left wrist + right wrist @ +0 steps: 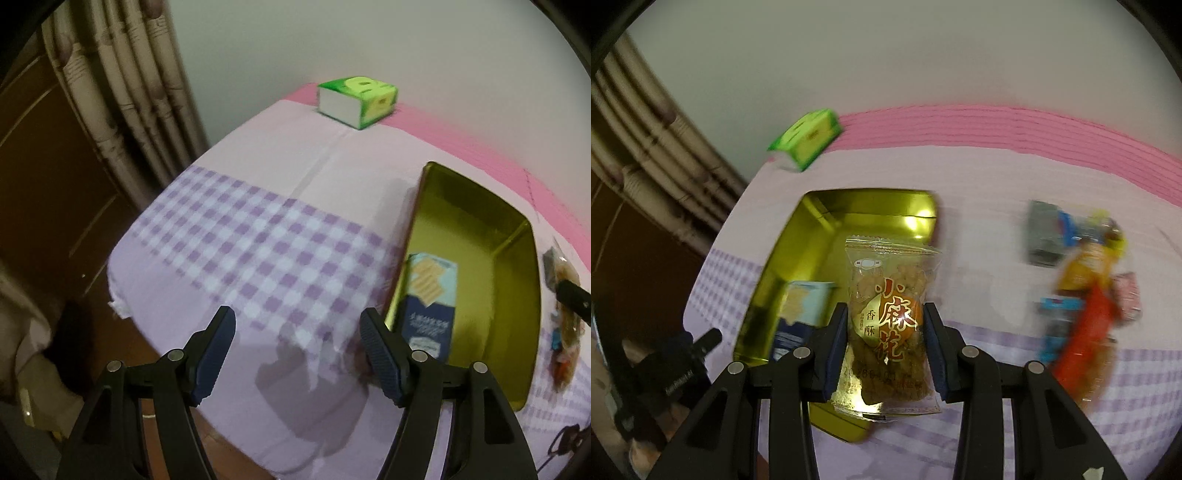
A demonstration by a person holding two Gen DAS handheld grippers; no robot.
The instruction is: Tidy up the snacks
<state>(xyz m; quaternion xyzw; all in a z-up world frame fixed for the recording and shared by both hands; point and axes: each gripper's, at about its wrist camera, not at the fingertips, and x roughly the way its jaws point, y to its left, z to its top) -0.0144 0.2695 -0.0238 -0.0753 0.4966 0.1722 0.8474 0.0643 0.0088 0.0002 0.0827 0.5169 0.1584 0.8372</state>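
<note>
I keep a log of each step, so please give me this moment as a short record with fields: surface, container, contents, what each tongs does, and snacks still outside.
surface: purple checked tablecloth with a pink band at the far edge
container: open gold tin
contents: one blue cracker box, lying flat
left tongs: open, empty, over the cloth beside the tin
right tongs: shut on a clear fried-twist snack packet, above the tin
snacks outside: blurred pile of packets right of the tin
other: green tissue pack at the far edge
</note>
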